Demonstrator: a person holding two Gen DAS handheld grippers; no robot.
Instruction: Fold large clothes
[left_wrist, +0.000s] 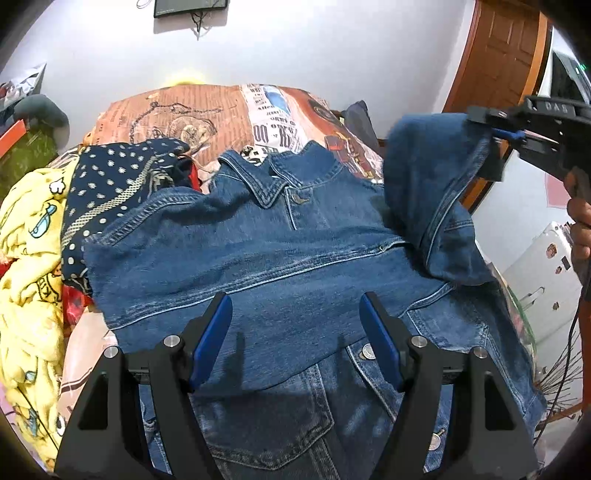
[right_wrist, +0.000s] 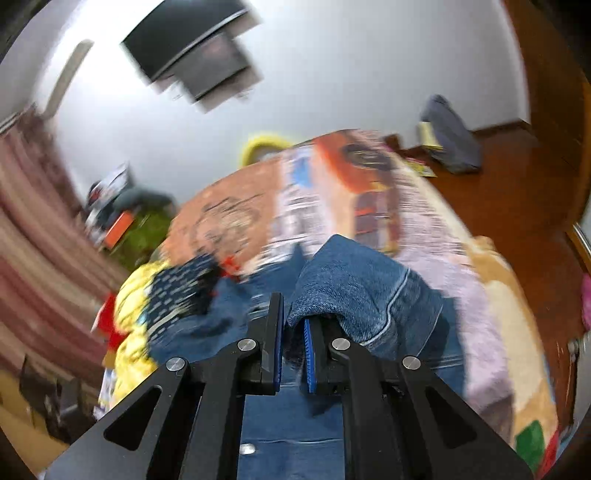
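Observation:
A blue denim jacket (left_wrist: 280, 258) lies front-up on the bed, collar toward the far side. My left gripper (left_wrist: 295, 306) hovers open just above its middle, nothing between the blue pads. At the upper right, my right gripper (left_wrist: 495, 134) is shut on the jacket's sleeve (left_wrist: 428, 177) and holds it lifted above the jacket's right shoulder. In the blurred right wrist view the sleeve (right_wrist: 354, 284) drapes over the shut right gripper (right_wrist: 293, 317), with the jacket body (right_wrist: 288, 424) below. A person's hand (left_wrist: 580, 221) grips the right tool.
A yellow cartoon blanket (left_wrist: 29, 258) and a navy polka-dot garment (left_wrist: 110, 184) are piled left of the jacket. An orange printed bedspread (left_wrist: 207, 114) covers the bed beyond. A wooden door (left_wrist: 506, 48) and a white appliance (left_wrist: 546, 266) stand to the right.

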